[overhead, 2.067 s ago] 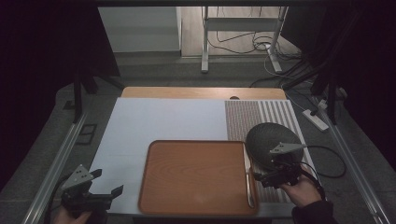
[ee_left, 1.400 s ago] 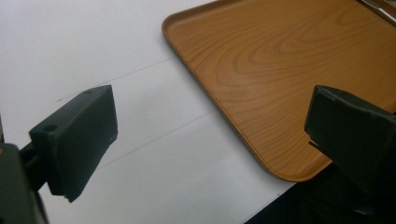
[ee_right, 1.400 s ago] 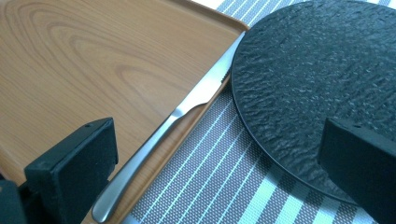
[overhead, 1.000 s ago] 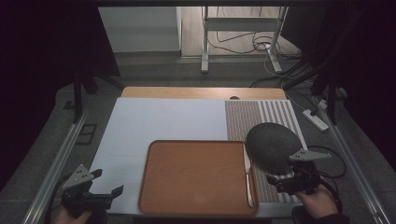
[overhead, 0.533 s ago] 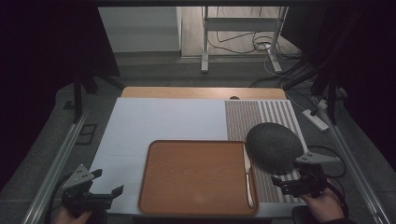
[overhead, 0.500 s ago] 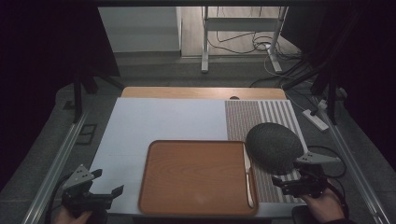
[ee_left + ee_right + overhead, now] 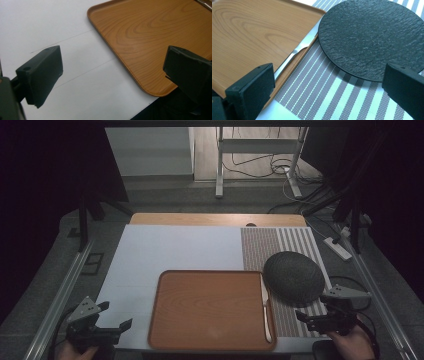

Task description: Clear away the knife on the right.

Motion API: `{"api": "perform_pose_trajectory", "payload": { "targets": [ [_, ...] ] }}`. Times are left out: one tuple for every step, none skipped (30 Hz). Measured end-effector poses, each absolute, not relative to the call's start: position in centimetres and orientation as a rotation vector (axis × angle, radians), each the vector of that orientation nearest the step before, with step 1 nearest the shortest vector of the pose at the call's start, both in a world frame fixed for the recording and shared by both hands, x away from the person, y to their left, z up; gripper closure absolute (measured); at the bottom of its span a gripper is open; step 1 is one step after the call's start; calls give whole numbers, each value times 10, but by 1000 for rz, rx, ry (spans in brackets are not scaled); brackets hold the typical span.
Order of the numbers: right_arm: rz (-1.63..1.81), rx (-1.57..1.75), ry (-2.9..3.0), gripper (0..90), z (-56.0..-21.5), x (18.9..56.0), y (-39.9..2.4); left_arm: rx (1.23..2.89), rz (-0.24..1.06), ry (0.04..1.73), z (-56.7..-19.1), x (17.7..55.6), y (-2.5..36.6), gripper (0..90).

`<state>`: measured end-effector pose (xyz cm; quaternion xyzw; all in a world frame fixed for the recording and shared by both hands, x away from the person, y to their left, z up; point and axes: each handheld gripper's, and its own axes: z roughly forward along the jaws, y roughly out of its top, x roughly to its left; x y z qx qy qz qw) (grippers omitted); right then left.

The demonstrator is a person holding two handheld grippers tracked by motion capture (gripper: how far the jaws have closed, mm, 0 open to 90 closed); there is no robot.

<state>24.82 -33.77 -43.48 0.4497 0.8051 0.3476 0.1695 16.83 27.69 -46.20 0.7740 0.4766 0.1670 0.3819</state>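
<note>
Two grippers sit low in the high view, one in each bottom corner. Your left gripper is at the lower left, over the white table surface, with its jaws spread wide and nothing between them. In the left gripper view those jaws frame bare white surface and the near corner of the wooden tray, which fills the upper right of that frame; neither jaw touches the tray.

Your right gripper is at the lower right of the high view, just below the dark round plate. Its jaws are also wide apart and hold nothing. In the right gripper view the plate takes up the upper right, lying flat on the striped placemat, clear of both jaws. You are near the plate but apart from it.

Between plate and tray lies a thin piece of metal cutlery, resting along the tray's right rim; it looks like a knife, though the dim light of the high view makes that hard to confirm. The tray sits at the lower middle of the high view, its right edge just beside the placemat.
</note>
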Motion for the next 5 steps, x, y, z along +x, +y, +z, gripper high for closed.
{"api": "perform_pose_trajectory", "payload": {
  "targets": [
    [989, 1277, 2287, 0, -435, 248, -338, 1974, 426, 1217, -462, 168, 277, 37],
    [988, 1278, 2287, 0, -435, 248, -339, 1974, 426, 1217, -462, 168, 277, 37],
    [987, 1279, 2288, 0, -435, 248, -339, 1975, 426, 1216, -462, 168, 277, 37],
    [984, 1278, 2290, 0, -435, 248, -338, 1975, 427, 1215, -462, 169, 277, 37],
    [976, 1275, 2293, 0, -435, 248, -338, 1975, 425, 1216, -462, 169, 276, 37]
  ]
}}
